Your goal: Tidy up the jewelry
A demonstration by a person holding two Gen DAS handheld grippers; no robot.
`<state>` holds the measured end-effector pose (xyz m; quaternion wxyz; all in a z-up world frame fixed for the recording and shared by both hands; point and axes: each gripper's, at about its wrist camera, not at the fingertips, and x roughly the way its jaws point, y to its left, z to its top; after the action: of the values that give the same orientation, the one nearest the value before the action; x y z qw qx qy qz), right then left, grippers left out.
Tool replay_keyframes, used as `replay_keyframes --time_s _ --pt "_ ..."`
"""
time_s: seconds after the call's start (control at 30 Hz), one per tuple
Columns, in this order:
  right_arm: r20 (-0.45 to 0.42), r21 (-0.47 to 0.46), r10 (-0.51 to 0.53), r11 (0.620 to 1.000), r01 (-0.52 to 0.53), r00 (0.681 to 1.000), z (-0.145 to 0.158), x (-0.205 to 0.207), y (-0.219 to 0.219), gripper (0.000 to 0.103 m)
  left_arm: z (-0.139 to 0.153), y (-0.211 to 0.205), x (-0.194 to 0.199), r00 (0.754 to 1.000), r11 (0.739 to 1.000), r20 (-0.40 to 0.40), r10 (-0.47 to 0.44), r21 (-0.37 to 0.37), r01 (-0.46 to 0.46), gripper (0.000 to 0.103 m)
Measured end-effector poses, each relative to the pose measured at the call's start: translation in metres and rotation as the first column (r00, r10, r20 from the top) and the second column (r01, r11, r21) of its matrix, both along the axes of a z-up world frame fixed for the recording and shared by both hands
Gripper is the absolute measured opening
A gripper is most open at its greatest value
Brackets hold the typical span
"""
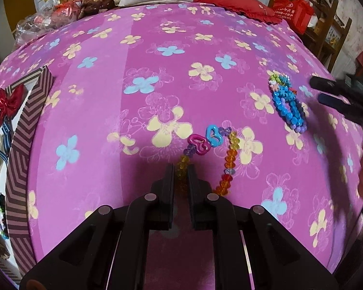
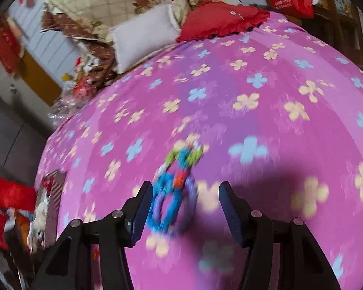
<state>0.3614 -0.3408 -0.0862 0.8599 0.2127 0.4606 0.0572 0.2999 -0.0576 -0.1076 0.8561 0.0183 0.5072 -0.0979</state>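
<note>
A beaded necklace (image 1: 230,154) of orange, yellow and purple beads with a pink heart and a blue heart lies on the pink flowered bedspread (image 1: 157,48). My left gripper (image 1: 181,169) is shut on its yellow strand. A cluster of blue, purple and green bead bracelets (image 1: 288,104) lies to the right; it also shows, blurred, in the right wrist view (image 2: 174,191). My right gripper (image 2: 185,188) is open, its jaws wide apart around the bracelets, just above them. In the left wrist view it (image 1: 318,90) enters from the right.
A striped gift box (image 1: 21,149) with a red bow (image 1: 8,100) and beads inside sits at the bed's left edge. Pillows, a red cushion (image 1: 234,2) and folded blankets lie at the far end. A wooden shelf with a red bag (image 1: 292,12) stands at the right.
</note>
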Motion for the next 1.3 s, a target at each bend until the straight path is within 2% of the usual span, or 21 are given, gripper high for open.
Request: replay_keyframes --time_s 0.13,0.17,0.23,0.3,0.33,0.4,0.43,0.47,0.5,0.57,0.67,0.77,0.97,1.13,1.3 --pt "-0.072 -0.083 0.027 0.996 -0.033 0.997 -0.011 0.028 0.012 0.046 0.0 -0.001 0.002 1.0 1.0 0.02 -0.004 -0.011 0.004 0.012" --pt "-0.087 -0.105 0.031 0.994 -0.04 0.996 -0.014 0.031 0.016 0.041 0.0 -0.002 0.003 1.0 1.0 0.025 -0.007 -0.01 0.008 0.013" --pt "-0.094 -0.141 0.026 0.989 -0.039 0.995 -0.017 0.034 0.022 0.037 0.0 -0.005 0.005 0.999 1.0 0.03 -0.017 -0.012 0.017 0.02" --pt "-0.1 -0.179 0.015 0.983 -0.033 0.995 -0.019 0.036 0.028 0.033 0.0 -0.009 0.005 0.999 0.999 0.037 -0.028 -0.017 0.028 0.033" --pt "-0.105 -0.206 0.011 0.978 -0.033 0.994 -0.019 0.038 0.033 0.032 0.0 -0.012 0.006 0.999 0.999 0.043 -0.031 -0.014 0.032 0.035" --pt "-0.115 -0.249 0.019 0.967 -0.047 0.993 -0.02 0.041 0.043 0.014 -0.001 -0.019 0.003 0.997 0.999 0.068 -0.034 0.021 0.032 0.036" --pt "-0.118 -0.266 0.021 0.963 -0.052 0.993 -0.02 0.042 0.046 0.012 -0.002 -0.023 0.002 0.996 0.998 0.076 -0.041 0.044 0.038 0.035" --pt "-0.117 -0.276 0.023 0.96 -0.055 0.993 -0.02 0.042 0.048 0.012 -0.002 -0.024 0.001 0.996 0.998 0.08 -0.05 0.047 0.046 0.017" --pt "-0.117 -0.273 0.027 0.96 -0.058 0.993 -0.019 0.042 0.049 0.012 -0.002 -0.025 0.0 0.996 0.998 0.067 -0.063 0.03 0.061 0.008" --pt "-0.102 -0.244 0.032 0.968 -0.056 0.994 -0.015 0.038 0.047 0.012 0.0 -0.021 -0.001 0.997 0.998 0.05 -0.064 0.003 0.064 0.008" --pt "-0.05 -0.194 0.016 0.981 -0.026 0.999 0.003 0.029 0.041 0.012 0.011 -0.011 -0.008 0.995 0.999 0.085 -0.045 -0.01 0.046 0.008" --pt "-0.002 -0.166 0.008 0.986 -0.008 1.0 0.025 0.017 0.038 0.012 0.026 0.007 -0.016 0.994 0.997 0.103 -0.023 -0.066 0.03 0.008" --pt "0.012 -0.21 0.008 0.978 -0.005 1.0 0.041 0.006 0.048 0.012 0.056 0.042 -0.036 0.989 0.991 0.146 0.015 -0.134 0.005 0.008" --pt "0.046 -0.204 0.013 0.979 -0.004 0.999 0.06 -0.008 0.06 0.012 0.082 0.077 -0.054 0.981 0.984 0.189 0.052 -0.175 -0.019 0.008" --pt "0.091 -0.213 0.078 0.975 -0.057 0.993 0.091 -0.021 0.097 0.012 0.107 0.126 -0.058 0.966 0.965 0.211 0.15 -0.245 -0.096 0.008"
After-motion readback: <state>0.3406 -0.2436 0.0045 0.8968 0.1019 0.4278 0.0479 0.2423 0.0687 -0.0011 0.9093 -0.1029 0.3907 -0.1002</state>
